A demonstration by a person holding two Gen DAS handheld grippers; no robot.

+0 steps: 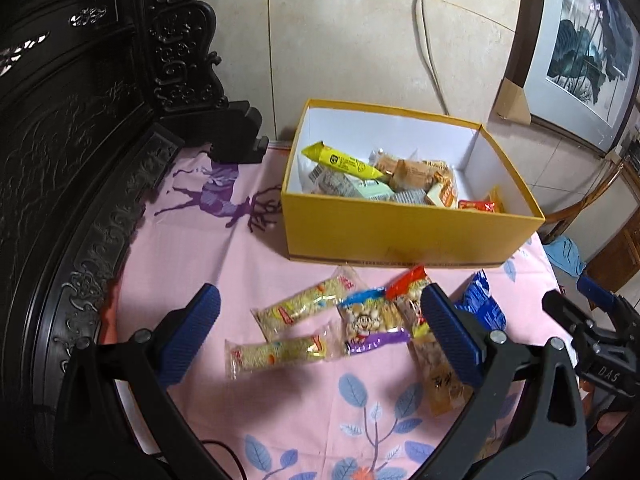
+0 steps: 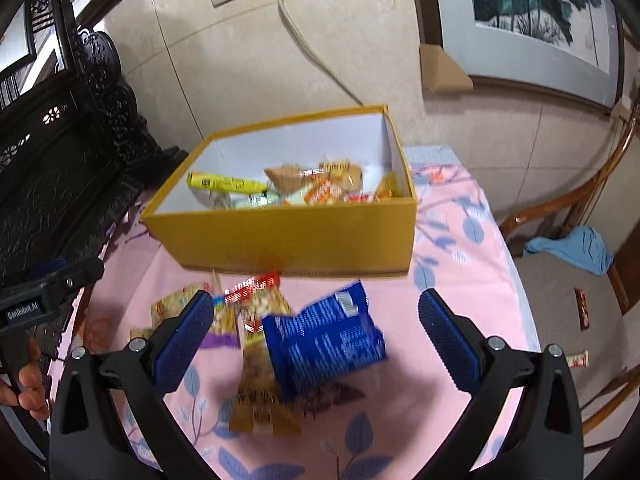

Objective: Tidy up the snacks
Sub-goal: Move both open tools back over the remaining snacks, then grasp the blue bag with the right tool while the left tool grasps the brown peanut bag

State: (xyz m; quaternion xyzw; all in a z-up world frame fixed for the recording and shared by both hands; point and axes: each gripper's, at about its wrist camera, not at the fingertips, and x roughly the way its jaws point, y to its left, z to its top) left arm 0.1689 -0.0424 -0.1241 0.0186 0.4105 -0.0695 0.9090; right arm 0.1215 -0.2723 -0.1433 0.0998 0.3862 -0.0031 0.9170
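A pink leaf-print cloth (image 1: 200, 240) covers the table, set against a tiled wall beside dark carved furniture (image 1: 80, 120). A yellow box (image 1: 400, 232) at twelve o'clock holds assorted wrapped snacks. More packets lie loose before it: two rice bars (image 1: 296, 312), a blue bag (image 2: 328, 340). Left tongs (image 1: 320, 336) hang spread above the bars; right tongs (image 2: 316, 336) hang spread, empty, over the blue bag.
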